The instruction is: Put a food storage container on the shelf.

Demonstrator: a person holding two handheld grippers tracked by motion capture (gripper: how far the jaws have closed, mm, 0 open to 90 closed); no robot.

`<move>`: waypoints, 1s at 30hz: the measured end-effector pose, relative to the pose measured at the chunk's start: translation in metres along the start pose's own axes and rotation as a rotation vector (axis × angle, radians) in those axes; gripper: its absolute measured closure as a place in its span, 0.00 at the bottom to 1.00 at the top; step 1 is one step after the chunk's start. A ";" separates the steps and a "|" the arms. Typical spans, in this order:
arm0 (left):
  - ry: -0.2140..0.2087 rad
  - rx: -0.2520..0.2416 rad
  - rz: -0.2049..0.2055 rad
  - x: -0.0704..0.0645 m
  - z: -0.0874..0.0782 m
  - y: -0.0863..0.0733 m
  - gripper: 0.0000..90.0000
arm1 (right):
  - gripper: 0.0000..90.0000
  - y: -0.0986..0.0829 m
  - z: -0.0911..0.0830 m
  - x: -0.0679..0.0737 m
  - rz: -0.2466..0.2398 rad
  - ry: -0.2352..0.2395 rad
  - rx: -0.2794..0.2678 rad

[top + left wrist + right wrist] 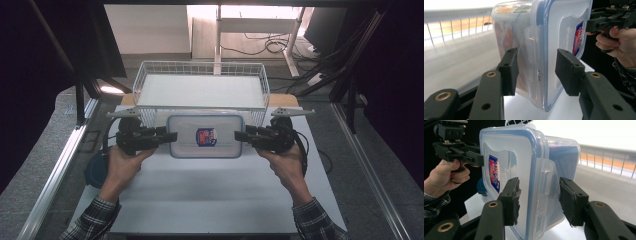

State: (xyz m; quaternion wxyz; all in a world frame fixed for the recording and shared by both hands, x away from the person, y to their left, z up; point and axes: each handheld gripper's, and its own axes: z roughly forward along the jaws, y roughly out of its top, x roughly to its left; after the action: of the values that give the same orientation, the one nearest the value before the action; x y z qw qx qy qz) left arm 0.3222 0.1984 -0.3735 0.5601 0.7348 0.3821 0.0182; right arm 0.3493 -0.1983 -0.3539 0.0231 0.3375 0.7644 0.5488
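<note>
Black foam-padded jaws of the left gripper (536, 72) stand apart on either side of the near end of a clear plastic container (541, 47), one pad close against its body below the rim, the other a little off the lid's face; the end latch flap sits in the gap between them. Likewise, the right gripper (539, 200) straddles the opposite end, jaws apart, with the lid's blue-sealed edge and latch flap between its pads, neither pad clearly pressing.

From the high view, the container (205, 136) lies flat on the white table (210, 200), lid up with a red-and-blue label at its centre, just in front of a white wire basket (200, 90). Left gripper (170, 136) and right gripper (240, 136) meet its short ends from opposite sides.
</note>
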 end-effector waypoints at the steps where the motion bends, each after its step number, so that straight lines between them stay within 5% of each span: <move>1: -0.001 -0.005 -0.002 0.001 -0.001 0.003 0.60 | 0.58 0.004 0.000 0.000 -0.003 0.001 -0.005; 16: 0.009 -0.036 -0.009 0.014 -0.012 0.062 0.60 | 0.58 0.062 0.005 -0.008 -0.014 0.013 -0.043; 30: -0.014 -0.067 -0.071 0.036 -0.009 0.087 0.60 | 0.58 0.087 0.015 -0.015 0.017 -0.004 -0.058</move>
State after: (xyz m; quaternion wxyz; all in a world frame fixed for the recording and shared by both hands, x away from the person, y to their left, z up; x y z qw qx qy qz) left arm 0.3906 0.2199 -0.3112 0.5873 0.7018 0.4032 0.0062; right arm 0.4098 -0.1796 -0.2908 0.0299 0.3443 0.7453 0.5702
